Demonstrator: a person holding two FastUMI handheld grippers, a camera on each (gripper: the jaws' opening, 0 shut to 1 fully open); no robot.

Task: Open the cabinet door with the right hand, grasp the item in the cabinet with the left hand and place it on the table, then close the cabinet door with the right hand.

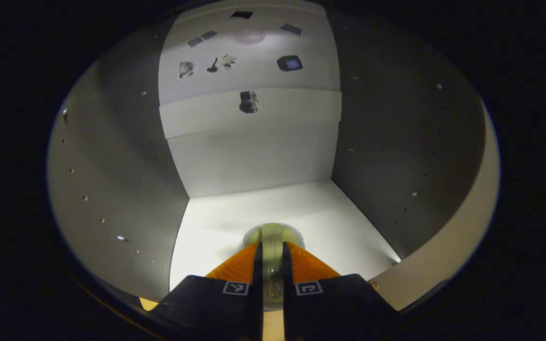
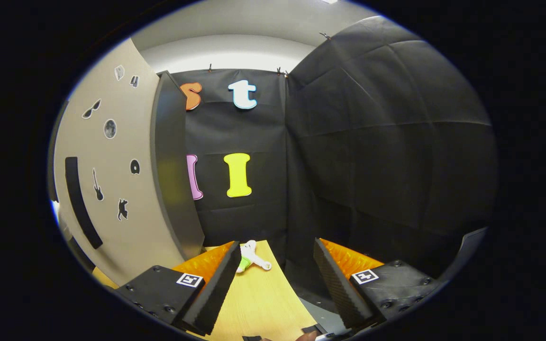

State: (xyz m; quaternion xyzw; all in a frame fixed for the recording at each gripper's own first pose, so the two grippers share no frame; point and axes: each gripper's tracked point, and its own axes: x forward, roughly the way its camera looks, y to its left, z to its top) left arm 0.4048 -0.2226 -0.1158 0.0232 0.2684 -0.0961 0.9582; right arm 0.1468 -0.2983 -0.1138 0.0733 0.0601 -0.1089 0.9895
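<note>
In the left gripper view I look into the white cabinet (image 1: pixel 235 161). A pale green, round-topped item (image 1: pixel 273 232) stands on the cabinet floor (image 1: pixel 330 222). My left gripper (image 1: pixel 272 248) is shut on it, and the item shows in the narrow gap between the fingers. In the right gripper view my right gripper (image 2: pixel 277 244) is open and holds nothing, low over the wooden table (image 2: pixel 259 298). The beige cabinet door (image 2: pixel 121 199) stands swung open at its left, carrying a black bar handle (image 2: pixel 81 203) and small stickers.
Grey cabinet side walls (image 1: pixel 126 180) with rows of pin holes close in on both sides of the left gripper. A small white and green toy (image 2: pixel 250 255) lies on the table near the door's edge. Black booth cloth (image 2: pixel 372 156) hangs behind and to the right.
</note>
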